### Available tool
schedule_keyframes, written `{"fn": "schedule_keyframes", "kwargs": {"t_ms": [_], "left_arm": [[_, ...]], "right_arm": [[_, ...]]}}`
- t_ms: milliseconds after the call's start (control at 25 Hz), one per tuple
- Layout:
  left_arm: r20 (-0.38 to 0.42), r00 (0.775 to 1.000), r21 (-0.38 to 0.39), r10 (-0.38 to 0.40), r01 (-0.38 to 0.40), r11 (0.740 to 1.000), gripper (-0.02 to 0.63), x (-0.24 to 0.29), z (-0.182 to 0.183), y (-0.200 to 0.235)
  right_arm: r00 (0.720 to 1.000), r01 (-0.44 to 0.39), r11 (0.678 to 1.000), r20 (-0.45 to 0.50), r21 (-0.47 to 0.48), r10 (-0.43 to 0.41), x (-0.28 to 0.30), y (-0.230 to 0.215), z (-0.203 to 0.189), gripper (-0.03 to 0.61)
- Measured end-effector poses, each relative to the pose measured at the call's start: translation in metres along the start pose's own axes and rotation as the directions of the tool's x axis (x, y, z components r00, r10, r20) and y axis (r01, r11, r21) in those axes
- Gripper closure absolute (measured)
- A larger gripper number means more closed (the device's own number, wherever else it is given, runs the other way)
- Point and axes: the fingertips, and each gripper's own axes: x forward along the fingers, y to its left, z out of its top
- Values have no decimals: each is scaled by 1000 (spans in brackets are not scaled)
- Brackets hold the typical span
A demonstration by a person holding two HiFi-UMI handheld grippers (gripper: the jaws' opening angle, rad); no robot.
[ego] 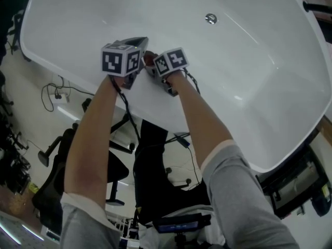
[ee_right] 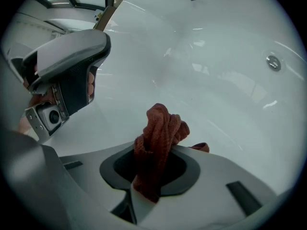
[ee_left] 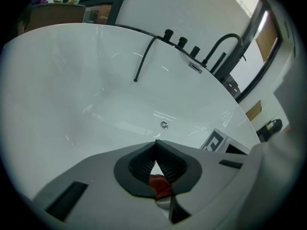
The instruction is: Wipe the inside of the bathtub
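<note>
The white bathtub (ego: 244, 66) fills the head view, its drain (ego: 210, 18) near the top. Both grippers are side by side at the tub's near rim. My right gripper (ego: 151, 65) is shut on a bunched red cloth (ego: 149, 59). In the right gripper view the cloth (ee_right: 160, 128) sticks up out of the gripper (ee_right: 156, 150) above the tub wall. My left gripper (ego: 141, 40) is just left of the cloth. Its tips (ee_left: 156, 143) meet, and a scrap of red (ee_left: 160, 186) shows in the gap behind them; whether it is gripped is unclear.
A black faucet (ee_left: 225, 47), knobs (ee_left: 181, 41) and a thin black hose (ee_left: 144, 61) stand on the tub's far rim. Outside the tub, a black chair base (ego: 106, 165) and cables (ego: 54, 95) lie on the floor beside my arms.
</note>
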Motion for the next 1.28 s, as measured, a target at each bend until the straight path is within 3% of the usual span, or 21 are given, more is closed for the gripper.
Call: {"fn": "schedule_keyframes", "kwargs": {"t_ms": [160,320,400,520,720,840,1040,1280], "left_arm": [[16,1000,-1,0,0,1000,607,-14,6,-10],[32,999,-10,-6,6,1000,607,-31,13,-25],[39,999,-10,-8,8,1000,607,-40,16,-31],[52,999,-20,-1,2,1000,607,-54,20,-37],[92,996,-44,18,-14,999,607,-82,28,-37],[108,993,-47,42,-37,998,607,-99,30,-30],[109,992,-71,62,-55,996,607,-116,25,-19],[119,992,-105,47,-34,994,607,-129,18,-35]], "right_arm": [[998,58,998,-36,15,-58,-20,-20,-29,477],[972,189,981,-149,40,-181,-55,-57,-80,477],[966,213,974,-167,71,-199,-67,-59,-93,477],[974,181,981,-152,73,-169,-69,-33,-85,477],[996,32,999,-82,22,-30,-52,53,-40,479],[998,9,1000,-68,-6,-9,-47,82,-25,479],[997,37,999,-61,-2,-37,-58,85,-35,477],[980,142,987,-152,69,-131,-106,40,-101,477]]}}
